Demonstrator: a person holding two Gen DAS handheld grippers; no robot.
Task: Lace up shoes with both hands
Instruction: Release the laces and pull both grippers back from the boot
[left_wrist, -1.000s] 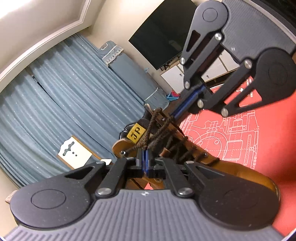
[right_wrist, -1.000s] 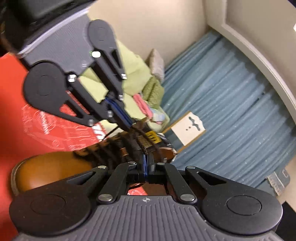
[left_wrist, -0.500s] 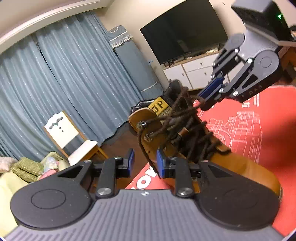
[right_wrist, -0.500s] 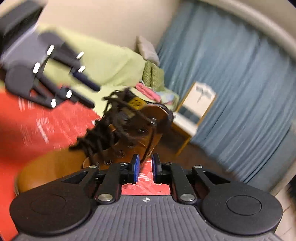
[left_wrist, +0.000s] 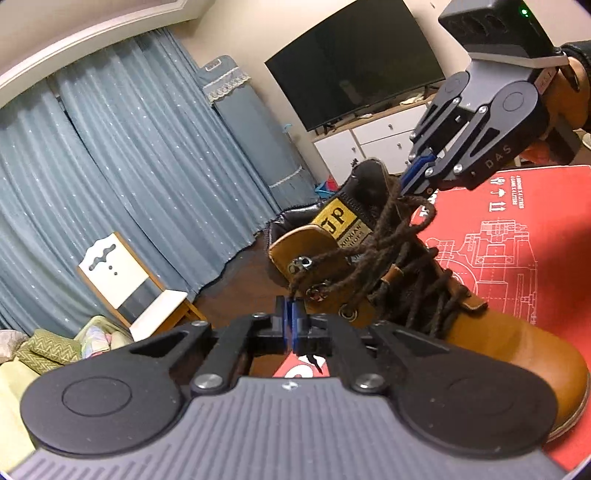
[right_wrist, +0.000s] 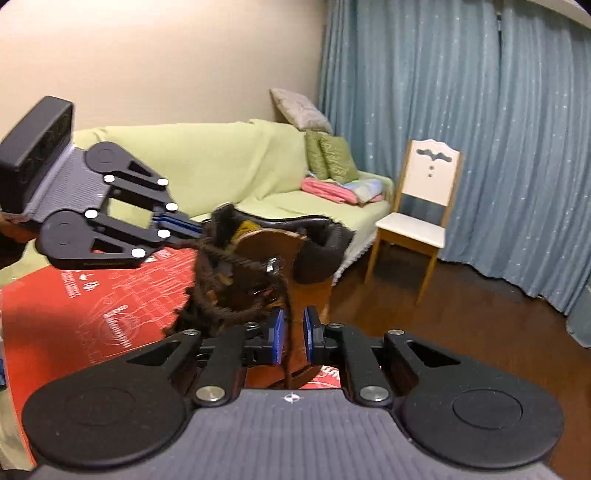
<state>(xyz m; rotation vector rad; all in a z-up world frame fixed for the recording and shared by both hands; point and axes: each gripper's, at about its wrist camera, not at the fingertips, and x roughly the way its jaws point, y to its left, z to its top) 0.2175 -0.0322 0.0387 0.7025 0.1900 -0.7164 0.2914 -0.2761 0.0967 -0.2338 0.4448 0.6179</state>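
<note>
With the left hand-held gripper (left_wrist: 291, 325) pinching one lace (left_wrist: 295, 291) at lower centre, the half-open right hand-held gripper (right_wrist: 291, 334) should clamp squarely on its strand (right_wrist: 287, 332).

Tan leather boot (left_wrist: 480, 339) with loose dark brown laces (left_wrist: 399, 236) stands upright on red mat (left_wrist: 535, 236)

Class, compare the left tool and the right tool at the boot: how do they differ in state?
The left tool has its pads shut together; the right tool has them apart. The left tool pinches a strand of lace; the right tool only has a strand hanging between its pads, not pinched. Both are black with blue pads and work near the top of the brown boot.
</note>
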